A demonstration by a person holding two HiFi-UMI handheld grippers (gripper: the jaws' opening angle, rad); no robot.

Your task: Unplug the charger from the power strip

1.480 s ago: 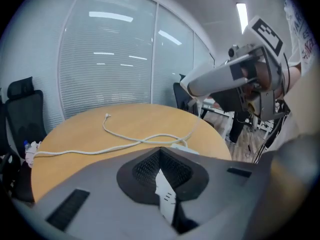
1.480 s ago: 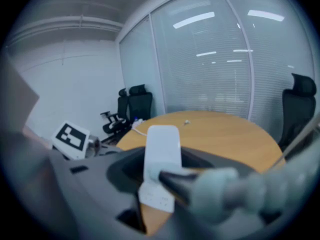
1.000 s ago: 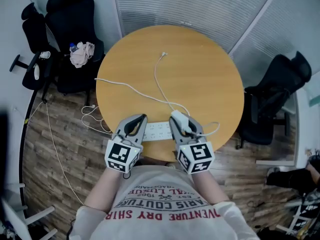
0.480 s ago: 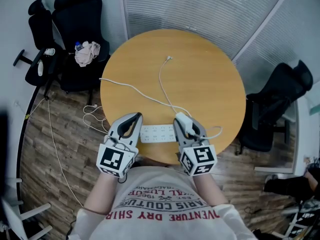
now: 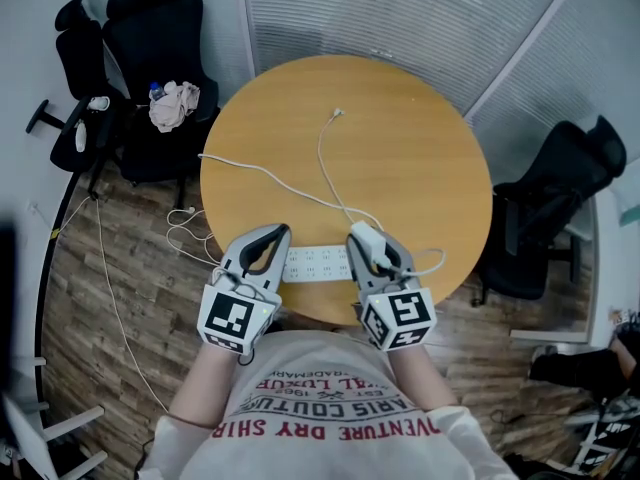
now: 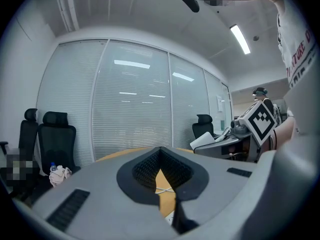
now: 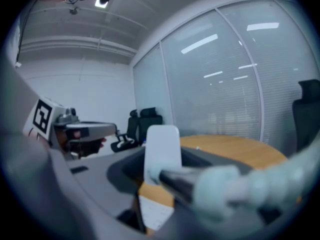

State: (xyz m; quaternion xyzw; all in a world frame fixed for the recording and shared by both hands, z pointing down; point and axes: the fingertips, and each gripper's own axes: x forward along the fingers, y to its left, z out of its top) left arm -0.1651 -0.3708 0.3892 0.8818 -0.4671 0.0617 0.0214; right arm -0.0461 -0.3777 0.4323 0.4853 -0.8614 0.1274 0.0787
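Left gripper (image 5: 283, 233) higher than before; charger (image 7: 162, 146) upright in right gripper view

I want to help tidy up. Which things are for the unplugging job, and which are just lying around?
For the job: charger, its cable, power strip, right gripper holding the charger, left gripper.

Just lying about: black chairs, cloth on one chair, loose cords.

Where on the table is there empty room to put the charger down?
The table's right side, past the white cable, is bare, and so is the far edge by the blinds. The front edge is crowded: the power strip lies between the left tongs and the right tongs.
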